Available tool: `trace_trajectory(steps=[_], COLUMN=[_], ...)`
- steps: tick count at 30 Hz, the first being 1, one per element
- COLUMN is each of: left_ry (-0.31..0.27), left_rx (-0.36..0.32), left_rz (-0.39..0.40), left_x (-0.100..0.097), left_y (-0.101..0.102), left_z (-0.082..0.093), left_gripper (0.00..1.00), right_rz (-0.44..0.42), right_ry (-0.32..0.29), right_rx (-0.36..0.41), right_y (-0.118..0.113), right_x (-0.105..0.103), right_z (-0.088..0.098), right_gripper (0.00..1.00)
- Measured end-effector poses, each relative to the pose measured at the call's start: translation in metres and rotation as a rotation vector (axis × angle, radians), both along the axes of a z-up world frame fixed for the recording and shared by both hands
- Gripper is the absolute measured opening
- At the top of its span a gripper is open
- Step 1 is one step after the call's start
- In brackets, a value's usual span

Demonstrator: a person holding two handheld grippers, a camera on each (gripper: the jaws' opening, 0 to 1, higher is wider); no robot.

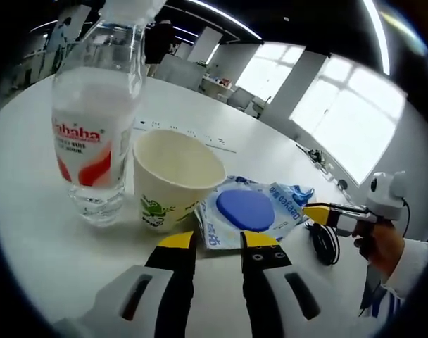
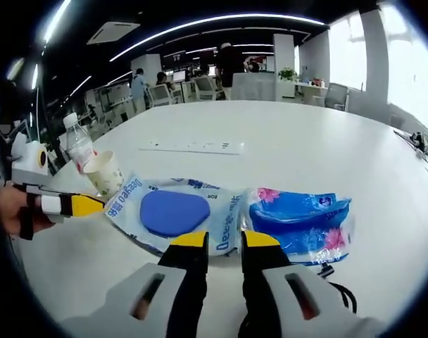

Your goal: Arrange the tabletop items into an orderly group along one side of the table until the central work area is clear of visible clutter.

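Ahead of your left gripper (image 1: 217,243), jaws slightly apart and empty, the water bottle (image 1: 94,134), paper cup (image 1: 173,179) and wipes pack (image 1: 246,211) already cluster. Your right gripper (image 2: 224,243), likewise empty, faces the tissue pack (image 2: 302,222), still ungrouped.

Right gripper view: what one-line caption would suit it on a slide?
An open yellow-tipped claw faces a wet-wipes pack and a blue tissue pack on a white table, cup and water bottle behind.

In the left gripper view, bottle (image 1: 96,127) stands left of cup (image 1: 173,177); wipes packet (image 1: 247,212) lies right of the cup on the table (image 1: 38,232)
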State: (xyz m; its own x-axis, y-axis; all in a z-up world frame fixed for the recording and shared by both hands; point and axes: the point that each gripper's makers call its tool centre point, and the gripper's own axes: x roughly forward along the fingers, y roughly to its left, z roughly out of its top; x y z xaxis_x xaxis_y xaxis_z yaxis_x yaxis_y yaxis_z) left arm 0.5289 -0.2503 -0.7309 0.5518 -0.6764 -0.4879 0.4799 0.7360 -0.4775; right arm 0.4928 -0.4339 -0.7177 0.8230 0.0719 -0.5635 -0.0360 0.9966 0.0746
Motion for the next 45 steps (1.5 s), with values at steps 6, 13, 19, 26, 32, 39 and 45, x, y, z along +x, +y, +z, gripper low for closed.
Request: trace_trajectory(steps=[6,13,19,26,32,39,45], left_ry=[-0.002,-0.008,-0.020,-0.032,-0.033,-0.060,-0.071], left_rx=[0.002,0.003,-0.002,0.008,0.007,0.001,0.012], left_rz=[-0.010,-0.023,-0.046,-0.071,-0.099,-0.152,-0.174], left_x=[-0.003,-0.007,-0.011,-0.018,-0.025,-0.035,-0.045], left_y=[0.001,0.003,0.005,0.011,0.016,0.021,0.036], left_z=[0.002,0.006,0.011,0.014,0.016,0.023,0.025], left_gripper=[0.28,0.31,0.36,0.38,0.42,0.52,0.58], right_rz=[0.009,0.022,0.031,0.056,0.077,0.095,0.110], right_ry=[-0.005,-0.012,-0.021,-0.044,-0.050,-0.063,-0.067], right_rx=[0.003,0.007,0.015,0.023,0.029,0.037,0.045], right_y=[0.002,0.003,0.002,0.003,0.004,0.004,0.004], right_x=[-0.001,-0.003,-0.008,-0.016,-0.026,-0.038,-0.052], right_z=[0.003,0.007,0.011,0.016,0.019,0.024,0.028], right_gripper=[0.22,0.26,0.30,0.39,0.42,0.46,0.48])
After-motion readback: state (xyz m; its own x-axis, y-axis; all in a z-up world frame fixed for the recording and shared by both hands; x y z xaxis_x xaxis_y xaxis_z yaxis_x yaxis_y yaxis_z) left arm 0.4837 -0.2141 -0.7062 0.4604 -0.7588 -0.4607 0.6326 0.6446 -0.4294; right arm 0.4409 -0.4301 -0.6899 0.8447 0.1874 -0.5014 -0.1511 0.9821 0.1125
